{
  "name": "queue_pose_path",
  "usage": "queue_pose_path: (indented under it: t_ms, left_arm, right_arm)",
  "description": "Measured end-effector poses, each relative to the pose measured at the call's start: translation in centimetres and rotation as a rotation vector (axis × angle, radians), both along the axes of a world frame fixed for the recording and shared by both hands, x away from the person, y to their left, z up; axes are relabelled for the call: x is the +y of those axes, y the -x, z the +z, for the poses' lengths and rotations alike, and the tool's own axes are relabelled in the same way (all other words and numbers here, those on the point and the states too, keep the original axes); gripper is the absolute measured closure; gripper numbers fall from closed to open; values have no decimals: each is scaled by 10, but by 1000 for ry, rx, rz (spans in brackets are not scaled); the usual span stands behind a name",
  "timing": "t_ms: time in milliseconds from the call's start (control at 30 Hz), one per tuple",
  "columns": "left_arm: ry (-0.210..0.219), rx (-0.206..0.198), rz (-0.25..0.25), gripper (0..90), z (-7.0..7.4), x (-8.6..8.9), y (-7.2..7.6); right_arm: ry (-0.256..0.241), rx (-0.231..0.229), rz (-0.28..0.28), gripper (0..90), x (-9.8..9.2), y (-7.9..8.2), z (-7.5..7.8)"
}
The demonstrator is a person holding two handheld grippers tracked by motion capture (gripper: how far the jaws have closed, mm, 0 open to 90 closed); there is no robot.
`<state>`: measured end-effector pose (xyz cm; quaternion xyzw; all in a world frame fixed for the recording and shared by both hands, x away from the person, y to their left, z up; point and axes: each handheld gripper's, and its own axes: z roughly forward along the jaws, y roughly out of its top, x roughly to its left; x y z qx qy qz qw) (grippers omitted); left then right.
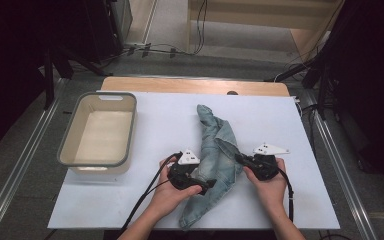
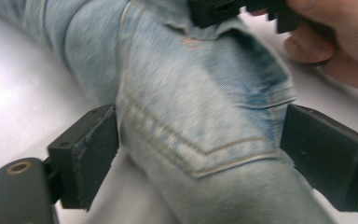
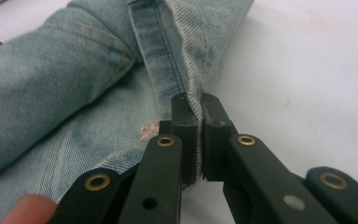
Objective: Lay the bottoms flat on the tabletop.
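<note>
Leftmost on the white table [image 1: 290, 130] we see a grey-rimmed beige basket [image 1: 68, 145], well apart from the work; its inside is bare from the high view.

Next, approx. centre-front, the jeans [image 1: 219, 150] lie bunched in a long twisted heap, running from the far middle of the table toward the near edge, w/ one end just by the front rim. They rest on the table, not in the basket.

Our left gripper [image 1: 203, 186] sits at the jeans' left side, low on the heap. In the left gripper view its jaws stand wide apart, one on each side of a thick fold of denim [image 2: 200, 135] w/ tan stitching; the left jaw touches or nearly touches the cloth, the right jaw is just beside it, so nothing is pinched yet. Far off in that view we also see the other hand [image 2: 335, 42] and its black gripper at the top edge of the cloth.

Right of the heap, our right gripper [image 1: 240, 158] meets the jeans' right edge. The right gripper view shows its jaws closed tight on a thin denim edge [image 3: 193, 93] beside a seam, cloth clamped between the pads. A small pink mark [image 3: 148, 129] sits on the fabric just left of the jaws. Cables trail from both grippers toward the near edge.
</note>
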<state>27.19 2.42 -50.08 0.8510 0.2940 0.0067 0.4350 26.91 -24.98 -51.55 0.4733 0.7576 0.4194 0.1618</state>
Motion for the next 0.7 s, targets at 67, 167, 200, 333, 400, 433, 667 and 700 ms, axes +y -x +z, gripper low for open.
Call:
queue_pose_path:
  t_ms: [67, 167, 200, 333, 400, 433, 667, 700]
  left_arm:
    - [1, 1, -2, 130, 0, 1, 1]
    - [3, -4, -13, 154, 1, 3, 2]
    - [7, -4, -16, 157, 1, 4, 3]
    - [21, 4, -20, 158, 3, 12, 6]
    - [30, 6, -23, 158, 4, 16, 9]
    - [30, 6, -24, 157, 5, 19, 10]
    - [49, 7, -26, 151, 9, 34, 26]
    - [52, 10, -26, 151, 8, 35, 29]
  right_arm:
    - [9, 0, -1, 850, -2, 4, -1]
    - [27, 0, -6, 850, -4, 14, -3]
    - [28, 0, -6, 850, -4, 16, -3]
    - [46, -1, -8, 829, -8, 27, -5]
    - [44, -14, -14, 613, -12, 29, -3]
    - [43, -33, -29, 440, -15, 30, -2]
    - [-24, -127, -65, 164, -38, 18, 25]
    - [-16, -136, -65, 164, -39, 14, 28]
